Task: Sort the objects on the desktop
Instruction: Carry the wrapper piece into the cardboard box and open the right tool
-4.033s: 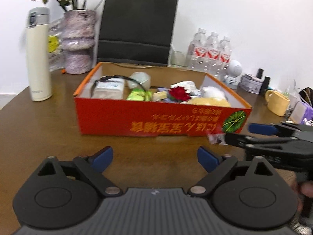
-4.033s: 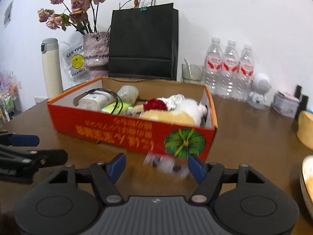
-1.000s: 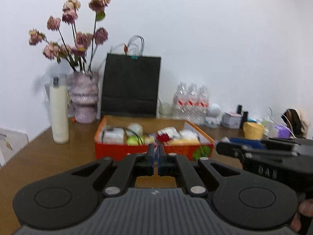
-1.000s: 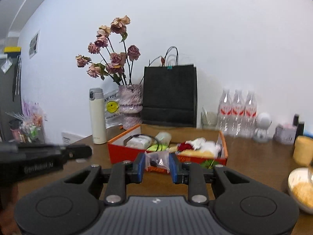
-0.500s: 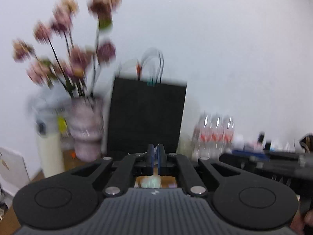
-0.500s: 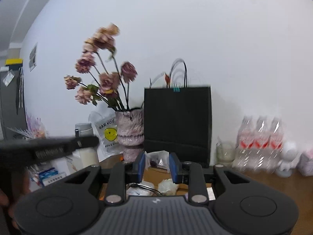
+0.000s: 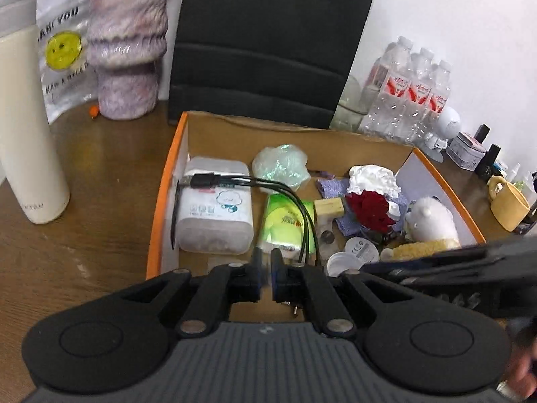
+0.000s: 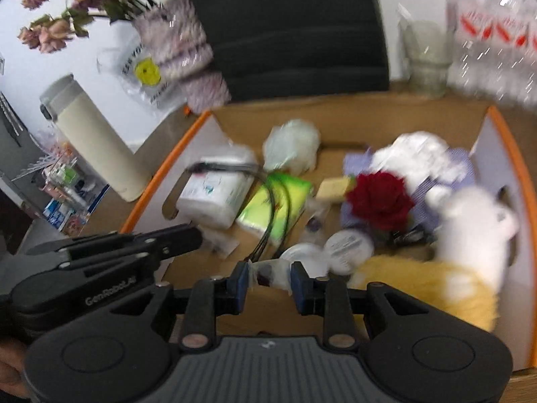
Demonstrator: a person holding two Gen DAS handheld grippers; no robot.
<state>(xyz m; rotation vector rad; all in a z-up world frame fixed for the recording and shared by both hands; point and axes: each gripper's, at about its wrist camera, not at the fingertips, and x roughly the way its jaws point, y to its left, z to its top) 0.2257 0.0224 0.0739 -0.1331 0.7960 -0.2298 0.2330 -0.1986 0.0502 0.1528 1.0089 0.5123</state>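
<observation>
An orange cardboard box (image 7: 161,208) holds a white wipes pack (image 7: 214,208), a black cable (image 7: 268,184), a green tissue pack (image 7: 285,225), a red rose (image 7: 369,208) and a white plush toy (image 7: 433,218). Over its near edge my left gripper (image 7: 265,277) is tilted down and shut; I see nothing clearly between its pads. My right gripper (image 8: 270,280) hangs over the box (image 8: 161,181) with a small clear plastic packet (image 8: 270,273) between its pads, which still touch it while the jaws are opening. Each gripper shows in the other's view, the right one (image 7: 453,262) and the left one (image 8: 188,235).
A cream thermos (image 7: 27,127) stands left of the box. Behind it are a pink vase (image 7: 127,50) and a black paper bag (image 7: 268,40). At the back right are water bottles (image 7: 412,94) and a yellow mug (image 7: 508,206).
Both grippers have moved forward and tipped down, from facing the wall to looking into the box. The right jaws stand a little wider around the packet.
</observation>
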